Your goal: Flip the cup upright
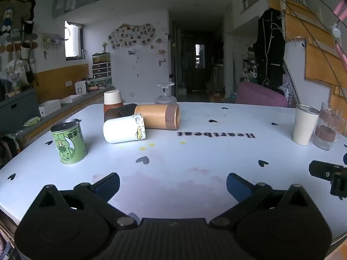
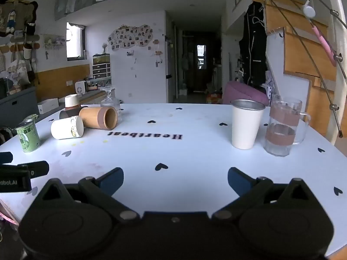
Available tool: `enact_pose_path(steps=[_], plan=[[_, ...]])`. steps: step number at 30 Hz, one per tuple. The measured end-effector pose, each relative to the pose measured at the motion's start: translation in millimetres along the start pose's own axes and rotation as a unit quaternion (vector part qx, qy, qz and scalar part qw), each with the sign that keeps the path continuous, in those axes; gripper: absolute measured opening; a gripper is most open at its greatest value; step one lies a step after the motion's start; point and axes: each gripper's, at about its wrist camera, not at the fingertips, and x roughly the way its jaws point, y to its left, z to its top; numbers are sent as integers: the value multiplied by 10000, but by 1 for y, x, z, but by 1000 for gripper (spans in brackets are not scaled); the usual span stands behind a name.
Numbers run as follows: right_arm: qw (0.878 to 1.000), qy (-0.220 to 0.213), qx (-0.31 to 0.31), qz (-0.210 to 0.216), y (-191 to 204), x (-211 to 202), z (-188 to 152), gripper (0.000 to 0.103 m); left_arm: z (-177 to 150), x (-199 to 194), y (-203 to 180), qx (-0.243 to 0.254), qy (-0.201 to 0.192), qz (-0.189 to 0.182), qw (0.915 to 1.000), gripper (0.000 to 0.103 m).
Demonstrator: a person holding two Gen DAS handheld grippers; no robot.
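Note:
A white cup with a cartoon print (image 1: 123, 130) lies on its side on the white table (image 1: 195, 151), also in the right wrist view (image 2: 67, 127). A tan bamboo cup (image 1: 158, 116) (image 2: 98, 117) and a dark brown cup (image 1: 119, 111) lie on their sides behind it. A green cup (image 1: 69, 141) (image 2: 28, 135) stands mouth down at the left. A glass goblet (image 1: 165, 94) and a white-and-brown cup (image 1: 112, 100) stand inverted at the back. My left gripper (image 1: 173, 185) is open and empty near the front edge. My right gripper (image 2: 175, 181) is open and empty.
A white metal-rimmed cup (image 2: 246, 124) (image 1: 304, 124) and a glass mug with brown bands (image 2: 282, 127) (image 1: 328, 125) stand upright at the right. The other gripper's tip shows at each view's edge (image 1: 329, 173) (image 2: 19, 173). A counter runs along the left wall.

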Motion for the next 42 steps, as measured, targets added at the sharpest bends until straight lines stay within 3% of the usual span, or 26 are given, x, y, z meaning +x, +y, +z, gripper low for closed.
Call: enact_pose_path(steps=[42], plan=[[10000, -23, 10, -23, -4, -3, -3, 103, 1, -2, -8, -3, -13, -11, 10000, 103]])
